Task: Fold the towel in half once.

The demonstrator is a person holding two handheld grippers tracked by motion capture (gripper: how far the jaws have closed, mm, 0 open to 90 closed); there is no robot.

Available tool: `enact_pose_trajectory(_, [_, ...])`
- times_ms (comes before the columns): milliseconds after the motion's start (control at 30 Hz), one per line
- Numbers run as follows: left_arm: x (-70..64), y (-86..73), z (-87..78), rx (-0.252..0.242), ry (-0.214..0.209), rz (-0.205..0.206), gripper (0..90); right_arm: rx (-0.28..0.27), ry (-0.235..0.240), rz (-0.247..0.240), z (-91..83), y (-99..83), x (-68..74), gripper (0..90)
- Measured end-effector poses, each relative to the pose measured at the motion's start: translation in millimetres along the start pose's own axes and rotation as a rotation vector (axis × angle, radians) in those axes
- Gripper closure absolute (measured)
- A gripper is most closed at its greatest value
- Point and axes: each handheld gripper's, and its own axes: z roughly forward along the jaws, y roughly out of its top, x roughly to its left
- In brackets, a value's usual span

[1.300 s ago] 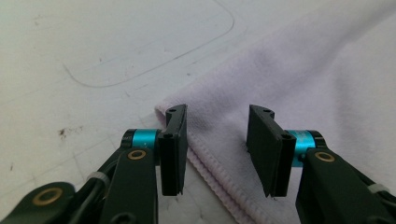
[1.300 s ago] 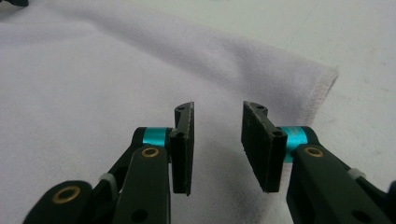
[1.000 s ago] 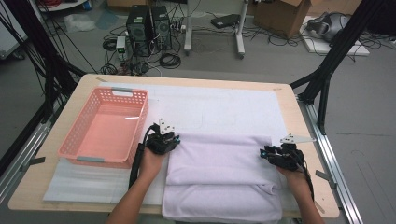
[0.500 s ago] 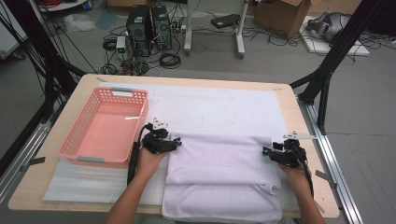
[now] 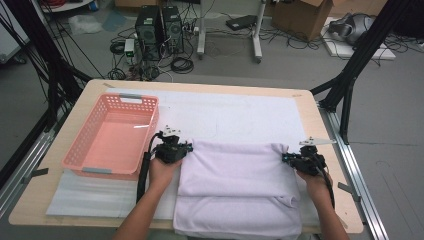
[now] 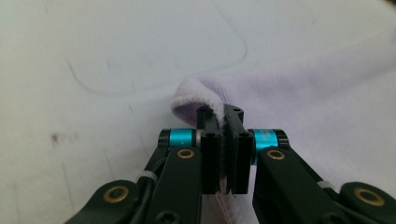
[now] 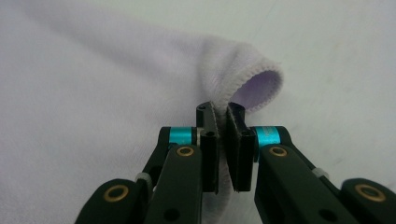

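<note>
1. Folding is what you are doing: you are working a lilac towel (image 5: 235,190) lying on the white mat (image 5: 235,117) at the near side of the bench (image 5: 100,87), right of the pink basket (image 5: 112,137).
2. Your left tongs (image 5: 175,148) are gripping the towel's far left corner; in the left gripper view the jaws (image 6: 226,140) are squeezed nearly together with the curled hem between them.
3. Your right tongs (image 5: 299,159) are gripping the far right corner; in the right gripper view the jaws (image 7: 222,142) are closed on the stitched edge.
4. Compared with a second ago, both hands are sitting slightly farther from you and the folded-over layer is reaching deeper across the mat, its far edge drawn straight.
5. That suggests the fold is being stretched flat; you are probably about to lay it down and let go.
</note>
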Motion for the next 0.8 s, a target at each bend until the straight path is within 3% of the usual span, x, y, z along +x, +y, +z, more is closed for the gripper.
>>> enact_pose_trajectory(100, [1.3,18.1,2.3,-0.039,0.01,0.034,85.9,-0.059,-0.03,0.02,-1.0,4.7,-8.0,85.3])
enact_pose_trajectory(233, [10.2,35.1,9.6,-0.074,0.024,0.027,85.8,-0.106,-0.059,0.037,3.7,17.6,-18.7,85.2])
enact_pose_trajectory(333, [16.6,42.7,17.5,-0.094,0.035,0.036,85.8,-0.116,-0.089,0.015,10.6,33.3,-22.4,85.1])
enact_pose_trajectory(400, [21.8,42.9,21.6,-0.142,0.039,0.047,85.8,-0.124,-0.11,-0.006,16.5,44.6,-25.0,85.1])
enact_pose_trajectory(633, [36.4,49.0,41.4,-0.104,0.057,0.024,85.7,-0.113,-0.158,-0.018,40.4,66.6,-32.5,85.1])
enact_pose_trajectory(700, [38.3,50.0,44.3,-0.134,0.05,-0.001,85.7,-0.113,-0.163,0.011,45.5,67.4,-35.5,85.0])
enact_pose_trajectory(800, [39.8,47.5,47.4,-0.101,0.054,-0.048,84.5,-0.108,-0.164,0.036,50.1,65.9,-37.4,83.8])
